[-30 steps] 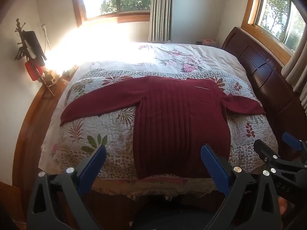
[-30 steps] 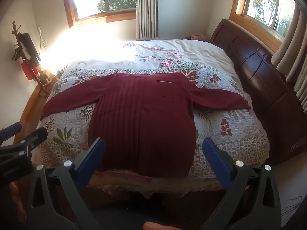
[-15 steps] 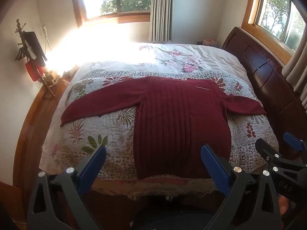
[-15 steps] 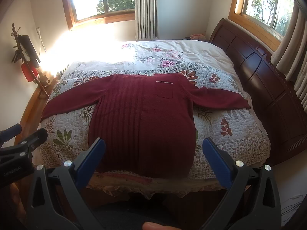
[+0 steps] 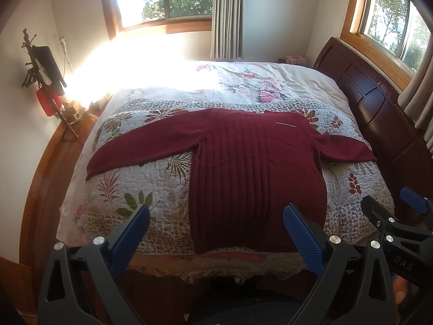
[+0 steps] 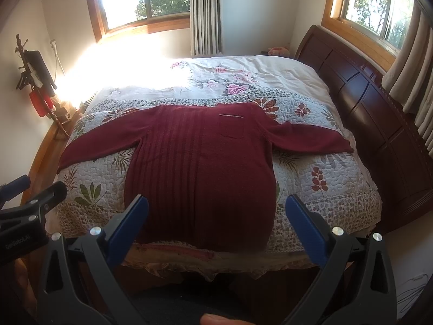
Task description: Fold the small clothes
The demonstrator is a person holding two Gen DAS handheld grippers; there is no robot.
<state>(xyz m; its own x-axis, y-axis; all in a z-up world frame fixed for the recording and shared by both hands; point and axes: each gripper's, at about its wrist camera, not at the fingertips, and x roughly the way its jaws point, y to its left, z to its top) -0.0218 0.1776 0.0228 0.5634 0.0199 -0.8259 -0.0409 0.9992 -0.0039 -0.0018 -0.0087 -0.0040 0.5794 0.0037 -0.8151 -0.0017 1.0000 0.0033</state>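
Item: maroon ribbed knit sweater (image 5: 243, 173), spread flat with sleeves out on the quilted floral bedspread (image 5: 151, 184), likely soft, limp, light; best pinched at hem corners or cuffs; left gripper (image 5: 216, 233) and right gripper (image 6: 216, 224) both gape wide, empty, short of the bed.

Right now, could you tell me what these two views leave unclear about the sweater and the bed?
- Sweater hem: drapes over the bed's near edge; in the right wrist view the fingers cover its corners.
- Pocket label text: too small in both views.
- Bed far left corner: washed out by sun glare in both.
- Sweater's underside: hidden against the quilt.
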